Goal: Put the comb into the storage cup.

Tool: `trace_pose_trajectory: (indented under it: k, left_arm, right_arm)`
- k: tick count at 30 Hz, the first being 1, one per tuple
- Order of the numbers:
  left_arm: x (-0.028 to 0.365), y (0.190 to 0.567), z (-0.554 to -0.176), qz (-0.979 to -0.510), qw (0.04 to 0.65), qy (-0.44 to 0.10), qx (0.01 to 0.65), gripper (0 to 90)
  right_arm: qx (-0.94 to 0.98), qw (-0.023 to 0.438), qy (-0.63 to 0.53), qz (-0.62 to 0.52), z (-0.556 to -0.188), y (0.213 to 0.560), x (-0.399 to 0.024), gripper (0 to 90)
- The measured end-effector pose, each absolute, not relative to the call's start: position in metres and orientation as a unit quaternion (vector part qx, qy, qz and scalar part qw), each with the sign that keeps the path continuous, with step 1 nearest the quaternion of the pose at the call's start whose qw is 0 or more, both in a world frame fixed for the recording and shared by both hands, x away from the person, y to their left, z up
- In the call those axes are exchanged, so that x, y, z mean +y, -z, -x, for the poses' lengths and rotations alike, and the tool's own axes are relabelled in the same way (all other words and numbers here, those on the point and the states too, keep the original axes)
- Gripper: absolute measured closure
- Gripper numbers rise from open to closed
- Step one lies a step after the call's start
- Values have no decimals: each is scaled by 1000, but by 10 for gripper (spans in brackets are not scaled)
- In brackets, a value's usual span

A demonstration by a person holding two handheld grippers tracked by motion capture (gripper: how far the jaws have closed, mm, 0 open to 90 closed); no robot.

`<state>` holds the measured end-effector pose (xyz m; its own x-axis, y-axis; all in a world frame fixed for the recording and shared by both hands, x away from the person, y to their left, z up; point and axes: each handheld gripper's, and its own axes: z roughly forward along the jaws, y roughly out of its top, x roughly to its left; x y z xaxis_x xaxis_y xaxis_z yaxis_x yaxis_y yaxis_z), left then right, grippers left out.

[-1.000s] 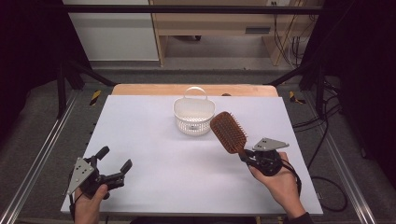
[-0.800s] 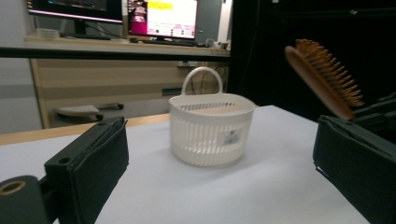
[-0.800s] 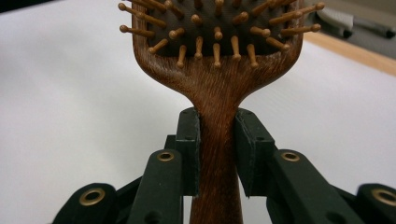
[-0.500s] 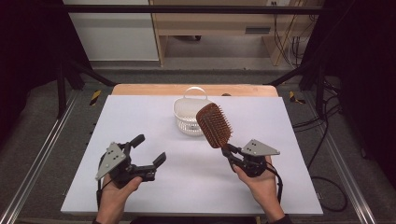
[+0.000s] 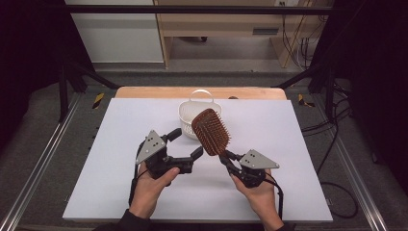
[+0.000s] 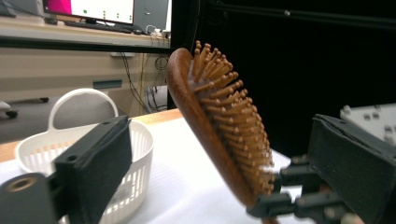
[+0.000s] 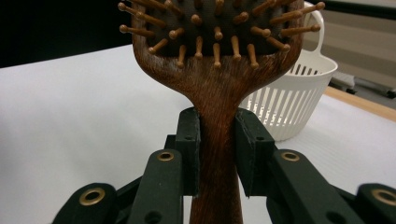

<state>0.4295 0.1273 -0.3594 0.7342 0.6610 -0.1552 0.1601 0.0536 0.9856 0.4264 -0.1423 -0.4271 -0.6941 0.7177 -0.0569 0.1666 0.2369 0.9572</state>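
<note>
While the right gripper (image 5: 225, 156) clamps the hairbrush (image 5: 210, 131) by its handle, head tilted up toward the desk's (image 5: 288, 125) far edge, the left gripper (image 5: 186, 144) flanks that head, jaws wide and lately narrowing.

Grey floor (image 5: 43, 144), pale wooden cabinet (image 5: 226, 29) behind the table, dark curtains (image 5: 29, 48) at both sides.

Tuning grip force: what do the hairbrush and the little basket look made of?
Hairbrush: looks like wood, reddish-brown with visible grain and a slight sheen; its pins look wooden too, set in a dark pad, probably rubber. The right gripper clamps its handle.
Basket: likely moulded plastic, off-white, matte, with slotted walls and a thin loop handle.
</note>
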Motion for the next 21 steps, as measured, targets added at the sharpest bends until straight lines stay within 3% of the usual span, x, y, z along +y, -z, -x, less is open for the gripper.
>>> trace_pose_trajectory:
  k: [2, 11, 21]
  left_arm:
    - [122, 359, -433, -662, 654, -180, 319, 119]
    - [113, 350, -446, -640, 661, -173, 352, 99]
    - [107, 349, -457, -628, 670, -124, 376, 225]
  right_arm:
    - [740, 259, -546, -296, -426, 428, -141, 729]
    - [743, 257, -552, -280, -421, 431, -134, 729]
    - [738, 264, -555, -279, -418, 432, -130, 729]
